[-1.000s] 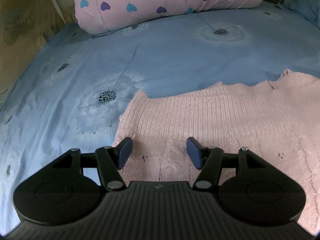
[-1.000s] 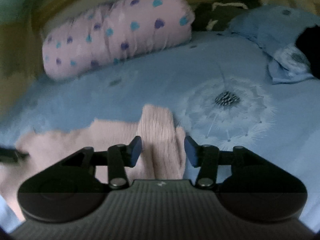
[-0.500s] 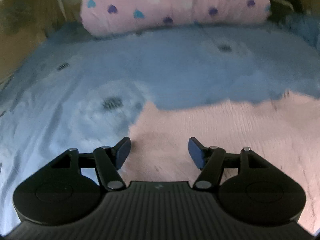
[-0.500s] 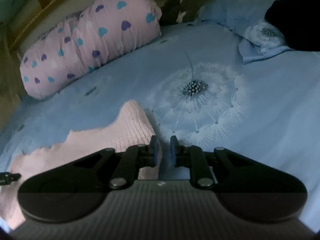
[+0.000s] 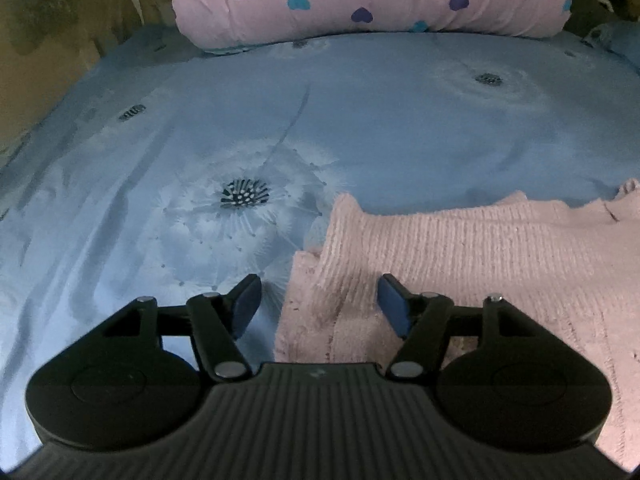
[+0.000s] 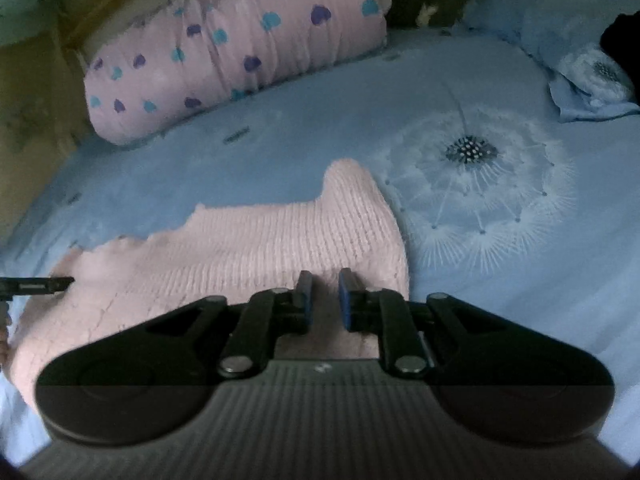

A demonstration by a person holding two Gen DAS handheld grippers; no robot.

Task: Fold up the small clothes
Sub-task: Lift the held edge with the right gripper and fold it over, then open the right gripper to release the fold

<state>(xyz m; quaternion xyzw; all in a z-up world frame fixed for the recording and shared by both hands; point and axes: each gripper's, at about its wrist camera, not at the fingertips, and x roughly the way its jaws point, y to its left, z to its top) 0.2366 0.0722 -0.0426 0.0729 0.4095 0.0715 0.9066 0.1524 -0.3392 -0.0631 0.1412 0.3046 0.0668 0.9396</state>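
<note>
A pink knitted sweater point(image 5: 500, 256) is spread flat on the blue dandelion-print bedsheet point(image 5: 240, 140), its long axis running across both views. The left gripper point(image 5: 318, 300) is held wide open and empty, the sweater's left edge lying between its fingers and extending rightward. The right gripper point(image 6: 323, 300) is nearly closed; a narrow gap remains, and whether knit is pinched cannot be told. The sweater's right end lies under and ahead of it. No containers are seen.

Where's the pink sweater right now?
The pink sweater lies flat on the blue bedsheet, nearer than the heart-print pillow, left of the dandelion print.
</note>
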